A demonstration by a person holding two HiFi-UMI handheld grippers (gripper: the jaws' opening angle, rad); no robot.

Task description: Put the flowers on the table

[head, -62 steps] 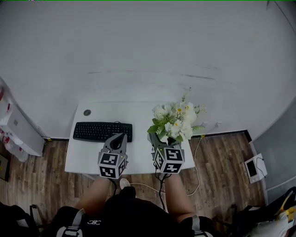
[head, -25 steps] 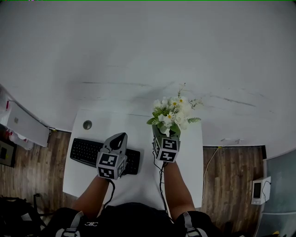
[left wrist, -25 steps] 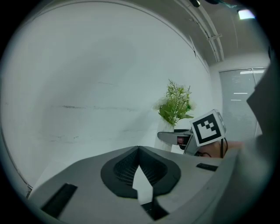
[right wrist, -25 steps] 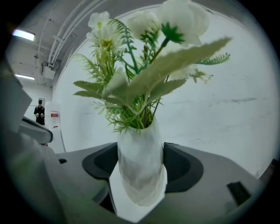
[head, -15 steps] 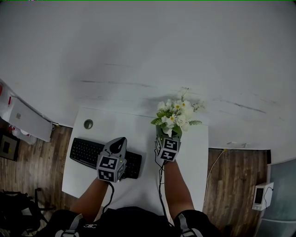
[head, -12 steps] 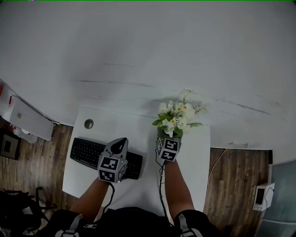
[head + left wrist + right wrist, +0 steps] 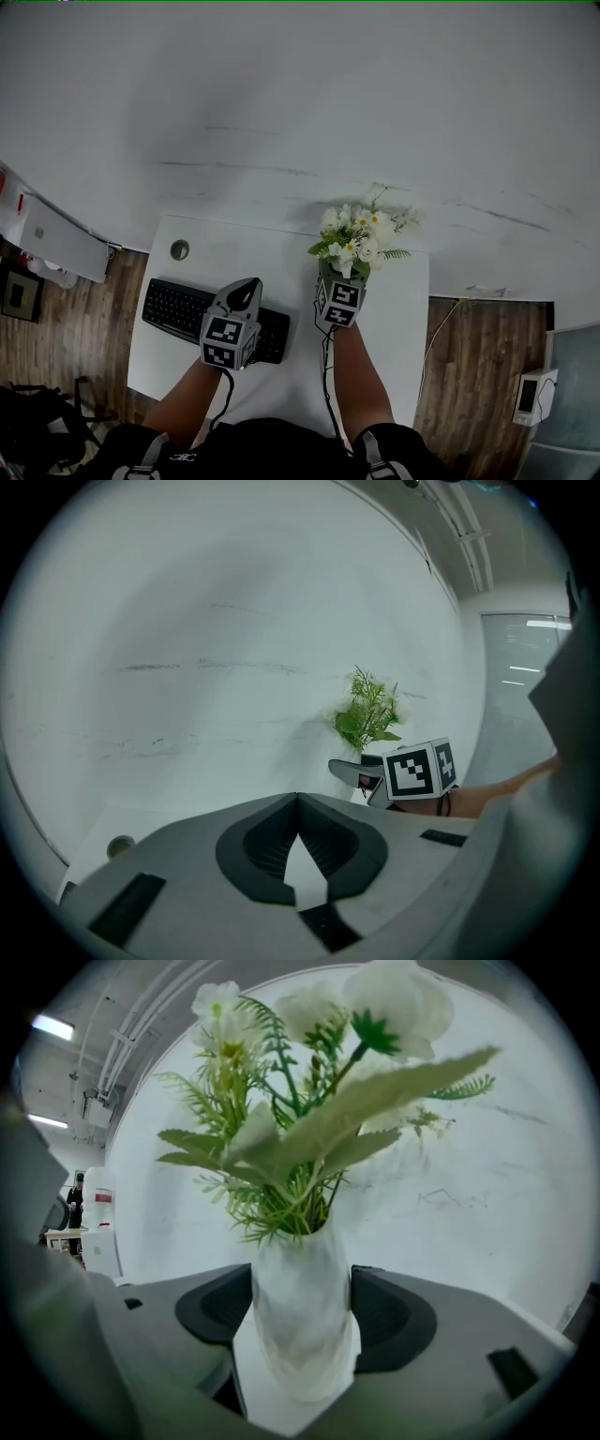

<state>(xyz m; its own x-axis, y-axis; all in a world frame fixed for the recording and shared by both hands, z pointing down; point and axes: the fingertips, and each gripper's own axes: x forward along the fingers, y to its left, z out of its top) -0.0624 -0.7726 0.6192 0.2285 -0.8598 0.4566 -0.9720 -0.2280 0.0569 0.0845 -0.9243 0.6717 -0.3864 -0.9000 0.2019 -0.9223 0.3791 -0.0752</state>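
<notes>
Head view: a white table (image 7: 394, 319) carries a keyboard (image 7: 173, 307) at its 9 o'clock side. The left gripper (image 7: 246, 289) hangs over the keyboard's right end. At 3 o'clock from it, the right gripper (image 7: 335, 277) carries the flowers (image 7: 359, 234) above the table's far right part, near the wall (image 7: 300, 112).

Left gripper view: the jaws are pressed together with nothing between them. The flowers show at 2 o'clock.

Right gripper view: both pads pinch a white vase (image 7: 300, 1316), which stands upright with the flowers fanning out at 12 o'clock. Whether the vase touches the table I cannot tell.
</notes>
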